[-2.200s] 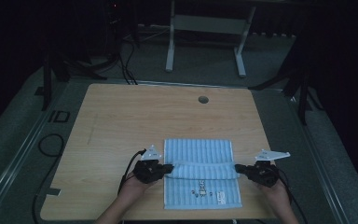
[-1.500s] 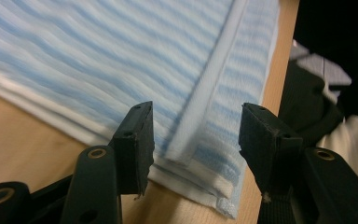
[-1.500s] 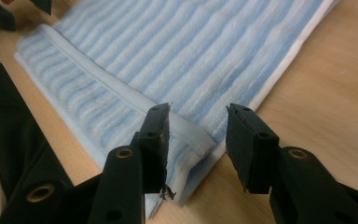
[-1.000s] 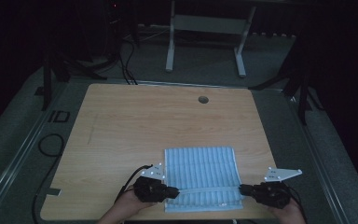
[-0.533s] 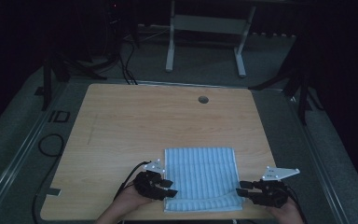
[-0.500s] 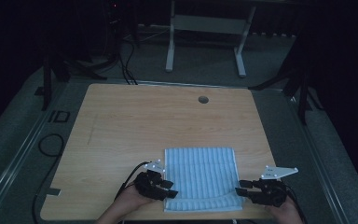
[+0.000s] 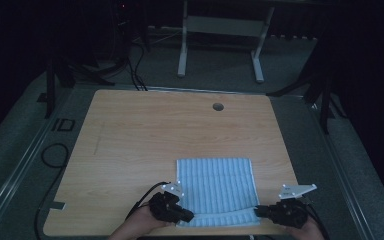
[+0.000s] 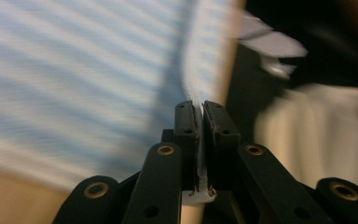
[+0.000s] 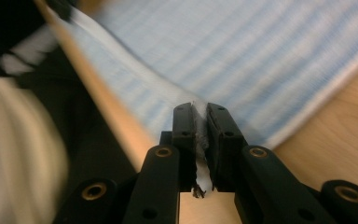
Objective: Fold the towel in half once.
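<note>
Now that both sets of jaws have just closed again, each hand-held gripper has a fresh bite on cloth: the left hand-held gripper (image 8: 199, 109) pinches a thin fold of the blue-and-white striped woven towel (image 7: 216, 190) between nearly touching pads, and the right hand-held gripper (image 9: 199, 112) does the same, with a wisp of fabric hanging below its pads. Half a second ago the jaws stood wider and the towel's near edge lay loose between them; a second ago they were also closed, so this reads as a release and re-grip. In the high view the left hand-held gripper (image 7: 186, 216) sits at the towel's near left corner and the right hand-held gripper (image 7: 260, 212) at its near right corner. The towel itself lies flat, already folded once, at the near edge of the light wooden tabletop (image 7: 145, 130). With both near corners secured, the next fold away from the person looks ready to begin.
</note>
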